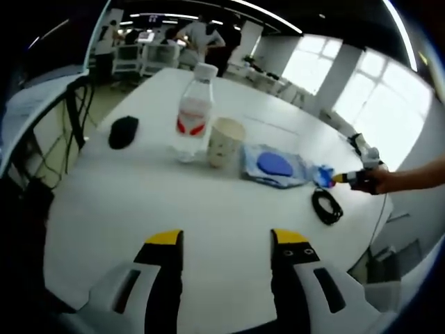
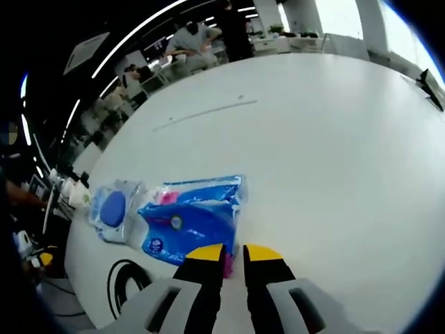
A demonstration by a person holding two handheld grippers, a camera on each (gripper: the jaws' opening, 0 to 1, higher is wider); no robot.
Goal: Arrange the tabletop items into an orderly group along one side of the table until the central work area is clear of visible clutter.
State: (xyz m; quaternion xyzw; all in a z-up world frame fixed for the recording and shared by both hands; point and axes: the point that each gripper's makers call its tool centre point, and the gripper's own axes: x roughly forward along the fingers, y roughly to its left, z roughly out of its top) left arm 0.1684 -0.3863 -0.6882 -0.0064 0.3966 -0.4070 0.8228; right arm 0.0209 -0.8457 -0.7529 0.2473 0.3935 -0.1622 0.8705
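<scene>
My right claw (image 2: 233, 259) pinches the near edge of the soft, crinkly blue plastic packet (image 2: 188, 224), light and slippery; my left claw (image 1: 227, 245) hangs spread.

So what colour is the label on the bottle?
Red and white on the bottle, clearest in the left gripper view.

On my left gripper view, the mouse (image 1: 124, 131) lies left of the bottle (image 1: 194, 111), with the cup (image 1: 225, 141) just right of it. The packet (image 1: 275, 165) lies right of the cup, the coiled cable (image 1: 327, 206) nearer me. On my right gripper view, the tissue pack (image 2: 190, 220) touches that packet (image 2: 113, 209).
</scene>
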